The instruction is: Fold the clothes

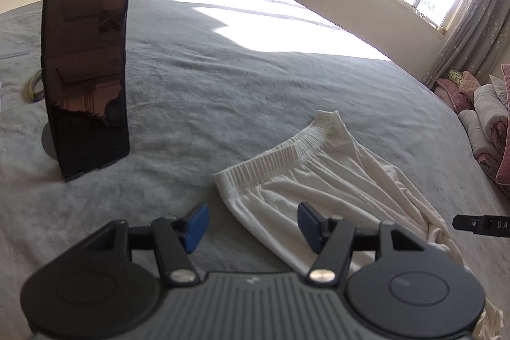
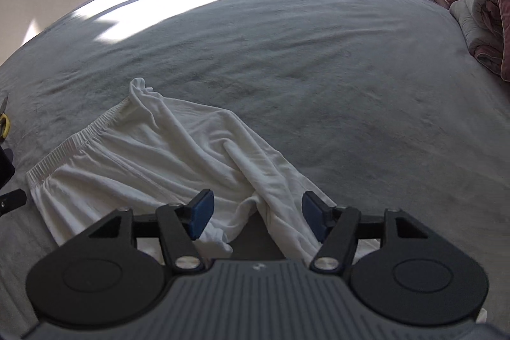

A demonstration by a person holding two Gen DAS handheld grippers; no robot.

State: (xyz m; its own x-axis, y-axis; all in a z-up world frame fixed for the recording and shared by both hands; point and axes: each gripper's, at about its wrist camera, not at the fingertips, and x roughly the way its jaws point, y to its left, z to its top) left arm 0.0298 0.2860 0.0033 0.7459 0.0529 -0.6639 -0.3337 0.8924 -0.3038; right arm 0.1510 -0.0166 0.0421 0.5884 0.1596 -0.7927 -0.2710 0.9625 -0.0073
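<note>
White shorts (image 2: 165,161) lie rumpled on a grey bed (image 2: 318,59), elastic waistband toward the left, legs bunched and crossing near the camera. No container is in view. The right gripper (image 2: 254,214) hovers low over the crossed legs, jaws spread wide and holding nothing. The left gripper (image 1: 252,227) hangs above the waistband-side edge of the shorts (image 1: 318,187), jaws likewise wide and empty. A dark phone (image 1: 86,78) stands upright on the bed, to the left.
</note>
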